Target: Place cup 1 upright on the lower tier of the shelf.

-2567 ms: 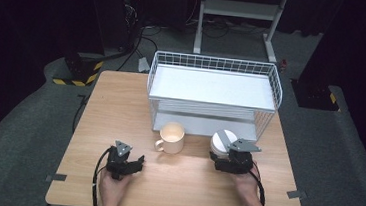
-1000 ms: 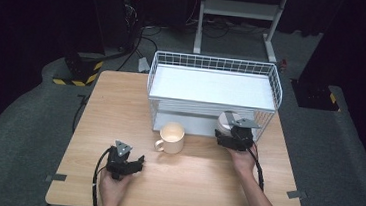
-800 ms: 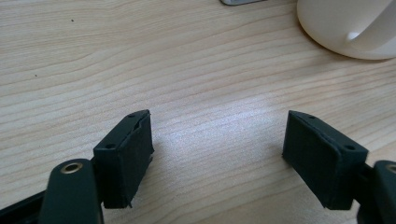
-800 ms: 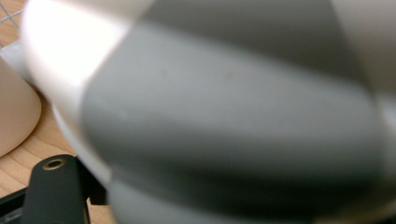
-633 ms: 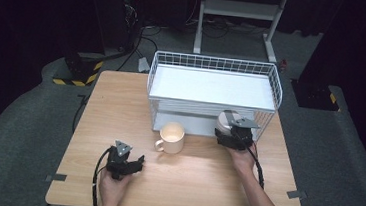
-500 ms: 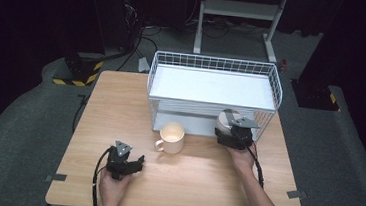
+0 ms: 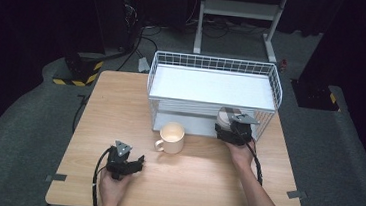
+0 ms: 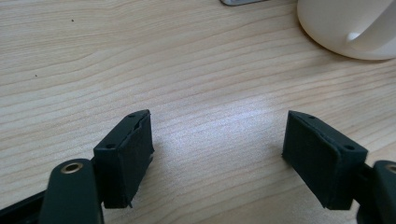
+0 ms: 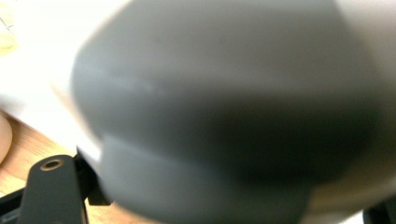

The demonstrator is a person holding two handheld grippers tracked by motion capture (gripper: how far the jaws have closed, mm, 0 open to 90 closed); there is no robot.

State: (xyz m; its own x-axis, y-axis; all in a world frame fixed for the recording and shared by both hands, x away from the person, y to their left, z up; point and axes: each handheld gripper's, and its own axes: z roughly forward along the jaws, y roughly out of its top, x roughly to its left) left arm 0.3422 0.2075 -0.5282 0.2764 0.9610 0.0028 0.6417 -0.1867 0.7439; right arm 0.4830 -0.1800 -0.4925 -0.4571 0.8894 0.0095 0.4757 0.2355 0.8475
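My right gripper is shut on a grey and white cup, held at the front right opening of the white wire rack, just under its top shelf. In the right gripper view the cup is blurred and very close between the jaws. A cream mug stands on the table in front of the rack, handle to the left. My left gripper rests open on the table near the front left; between its jaws lies bare wood, with the mug beyond to the right.
The wooden table has free room left of the rack and along the front. The rack's top shelf is a bare white tray. Dark floor and cables surround the table; a metal stand is behind it.
My right gripper has carried the cup from the table beside the mug forward and up to the rack's front right opening. The left gripper and mug have not moved.
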